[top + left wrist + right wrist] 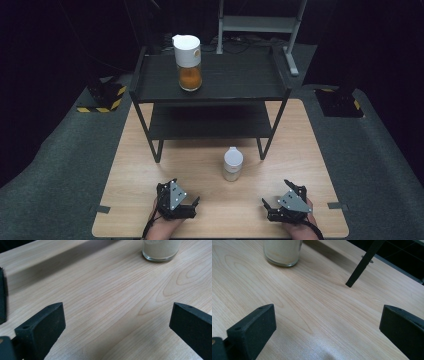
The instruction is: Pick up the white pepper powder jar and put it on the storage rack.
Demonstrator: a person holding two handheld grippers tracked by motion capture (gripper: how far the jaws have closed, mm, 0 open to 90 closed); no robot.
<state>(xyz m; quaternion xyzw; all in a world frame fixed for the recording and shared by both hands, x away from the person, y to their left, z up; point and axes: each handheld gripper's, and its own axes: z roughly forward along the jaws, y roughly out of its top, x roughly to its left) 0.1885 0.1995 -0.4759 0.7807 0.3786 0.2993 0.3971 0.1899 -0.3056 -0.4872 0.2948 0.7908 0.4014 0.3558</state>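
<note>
A small glass jar of pale powder with a white lid stands on the wooden table in front of the shelf; its base appears in the left gripper view and in the right gripper view. A taller jar of orange powder with a white lid stands on the top board of the black shelf. My left gripper rests near the table's front edge, left of the small jar, jaws wide apart and empty. My right gripper rests to the jar's right, open and empty as well.
The black two-level shelf rack stands across the back half of the table; one of its legs comes down to the table ahead of my right gripper. A grey metal frame stands on the floor behind. Dark mats surround the table.
</note>
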